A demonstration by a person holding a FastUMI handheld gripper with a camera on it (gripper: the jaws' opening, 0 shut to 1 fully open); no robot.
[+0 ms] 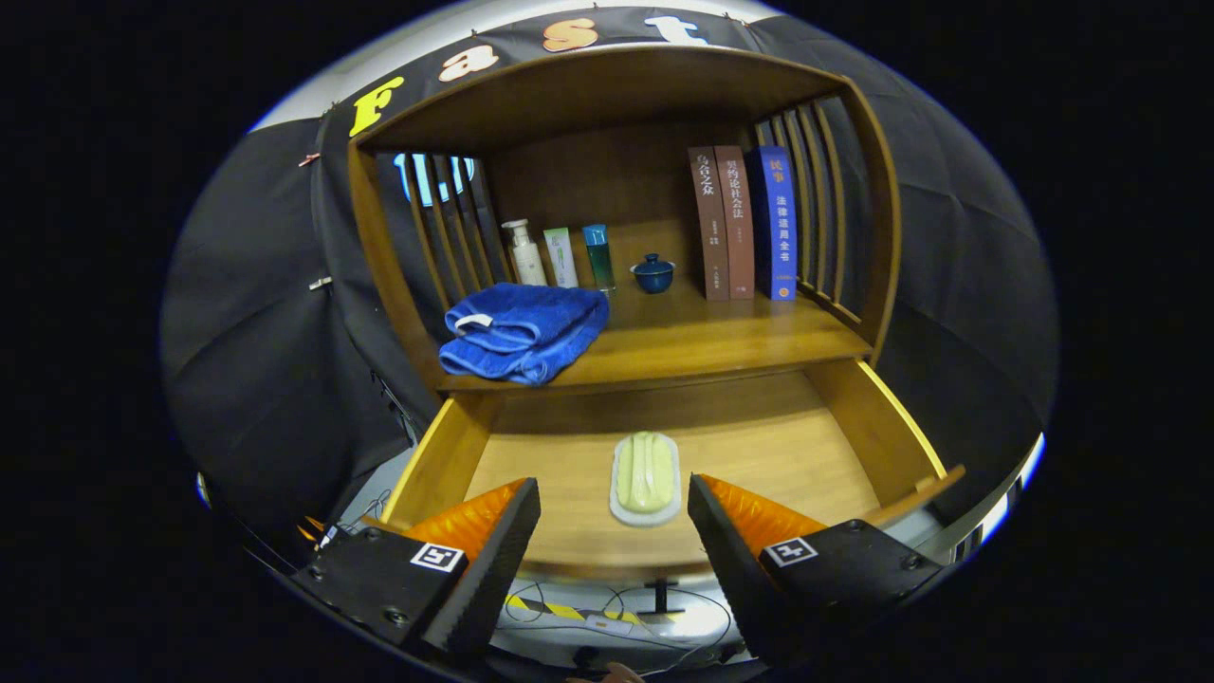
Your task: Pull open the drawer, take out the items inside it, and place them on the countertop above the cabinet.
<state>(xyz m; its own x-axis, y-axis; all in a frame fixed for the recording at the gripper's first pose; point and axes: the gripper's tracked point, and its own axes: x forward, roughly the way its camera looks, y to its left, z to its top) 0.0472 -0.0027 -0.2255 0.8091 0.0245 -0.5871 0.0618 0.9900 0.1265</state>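
Observation:
The wooden drawer [882, 427] stands pulled out below the countertop [702, 341] of the cabinet. On its floor lies a pale green bar of soap [645, 471] on a white oval dish [645, 512]. My gripper [615, 498] hovers above the drawer's front edge, open, fingers wide apart. The soap dish sits between and just ahead of the fingertips, untouched. A folded blue towel [524, 330] lies on the countertop's left front corner.
At the back of the countertop stand a white pump bottle [524, 252], a tube [561, 257], a teal bottle [597, 256] and a small blue lidded cup [653, 272]. Three upright books [744, 223] lean at the right. Slatted side walls and a roof enclose the shelf.

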